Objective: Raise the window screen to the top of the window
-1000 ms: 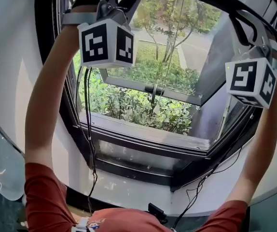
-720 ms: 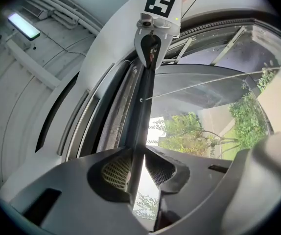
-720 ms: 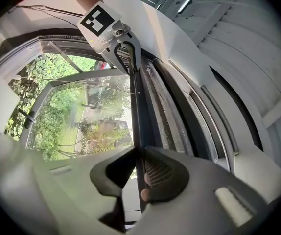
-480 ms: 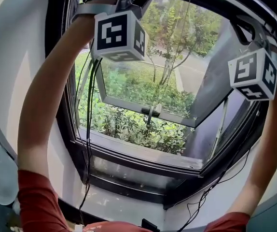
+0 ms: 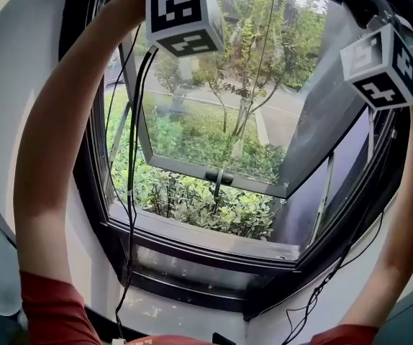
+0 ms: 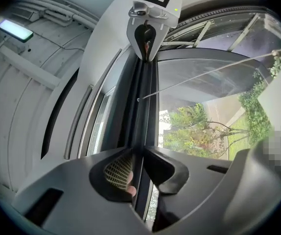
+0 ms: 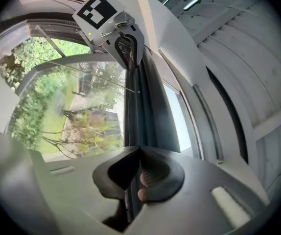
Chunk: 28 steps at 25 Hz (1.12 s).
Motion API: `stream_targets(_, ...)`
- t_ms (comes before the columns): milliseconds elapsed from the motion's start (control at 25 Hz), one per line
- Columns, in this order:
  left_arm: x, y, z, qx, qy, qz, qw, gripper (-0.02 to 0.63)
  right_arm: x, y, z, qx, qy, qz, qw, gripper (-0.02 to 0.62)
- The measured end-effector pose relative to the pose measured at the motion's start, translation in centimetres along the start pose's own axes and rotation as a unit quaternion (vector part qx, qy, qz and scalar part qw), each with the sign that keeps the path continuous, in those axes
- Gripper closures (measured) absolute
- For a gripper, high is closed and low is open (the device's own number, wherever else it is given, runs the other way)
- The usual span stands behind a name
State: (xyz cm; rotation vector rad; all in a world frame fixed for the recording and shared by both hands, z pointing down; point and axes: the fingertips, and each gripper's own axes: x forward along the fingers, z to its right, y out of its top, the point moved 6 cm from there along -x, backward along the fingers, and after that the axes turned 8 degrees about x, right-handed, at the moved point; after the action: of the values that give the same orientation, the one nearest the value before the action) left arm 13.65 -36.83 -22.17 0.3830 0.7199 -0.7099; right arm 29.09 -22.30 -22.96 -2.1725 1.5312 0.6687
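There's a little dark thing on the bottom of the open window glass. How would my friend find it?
Start at the big dark-framed window full of green trees. Inside it a glass pane in a grey frame is swung outward, and the small dark handle sits halfway along its bottom bar. It is the only lump on that smooth bar.

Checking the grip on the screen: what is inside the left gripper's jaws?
The left gripper is clamped on a dark screen bar, which runs up from between its jaws. Where the bar continues below the jaws is covered by the gripper's own body.
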Motion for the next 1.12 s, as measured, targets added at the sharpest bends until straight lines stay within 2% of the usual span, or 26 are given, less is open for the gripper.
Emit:
stream_targets(80,0.5,0.1,-1.0,0.004,0.015,-0.011,0.9998,0.601,0.4,-0.4,1.0,-0.008,-0.014,-0.009,1.0,0.588)
stream_targets(200,1.2,-0.1,-1.5,0.019,0.032,-0.022,0.9991,0.601,0.7,-0.7,1.5,-0.008,-0.017,-0.021,1.0,0.588)
stream_targets(360,1.0,-0.3,-1.6,0.017,0.037,-0.025,0.9989,0.601,0.8,-1.8,1.0,-0.014,-0.021,-0.029,0.999,0.588)
stream_targets(800,0.5,-0.5,-2.7,0.007,0.043,-0.029,0.9986,0.601,0.8,-2.3,1.3,0.004,-0.025,-0.031,0.999,0.588)
stream_targets(1120,-0.5,-1.1,-2.2,-0.017,0.039,-0.027,0.9987,0.601,-0.1,-2.6,1.2,0.026,-0.024,-0.025,0.999,0.588)
